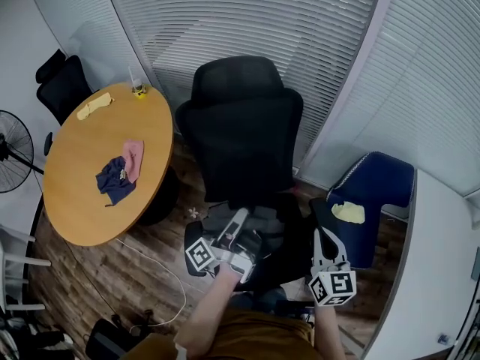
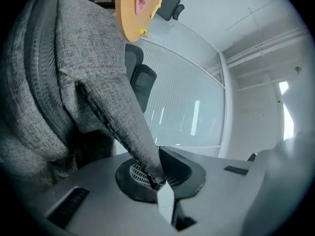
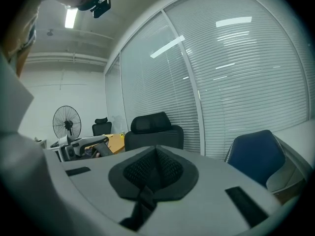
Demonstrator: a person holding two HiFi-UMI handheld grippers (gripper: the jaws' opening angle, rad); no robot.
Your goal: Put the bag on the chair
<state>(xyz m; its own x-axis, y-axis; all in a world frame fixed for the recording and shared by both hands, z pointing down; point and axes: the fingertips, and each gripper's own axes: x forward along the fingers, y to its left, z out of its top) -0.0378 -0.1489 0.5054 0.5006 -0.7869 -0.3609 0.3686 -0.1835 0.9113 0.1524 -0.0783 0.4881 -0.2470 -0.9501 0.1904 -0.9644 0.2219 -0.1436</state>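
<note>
Showing as a grey bundle low against the black chair (image 1: 247, 141), the bag (image 1: 259, 235) is over the front of the seat; whether its weight rests there yet I cannot tell. The left gripper (image 2: 156, 178) is clamped tight on a grey fabric strap (image 2: 133, 132) of the bag. The right gripper (image 3: 156, 167) has its jaws together on a thin black strap (image 3: 142, 203), likely also the bag's, though I cannot trace it. Both holds are on narrow bits of strap, so either could slip out under load. Letting go this near the edge could let the bag tip forward onto the wooden floor (image 1: 112, 276). A push from the bag might also swivel the chair away.
</note>
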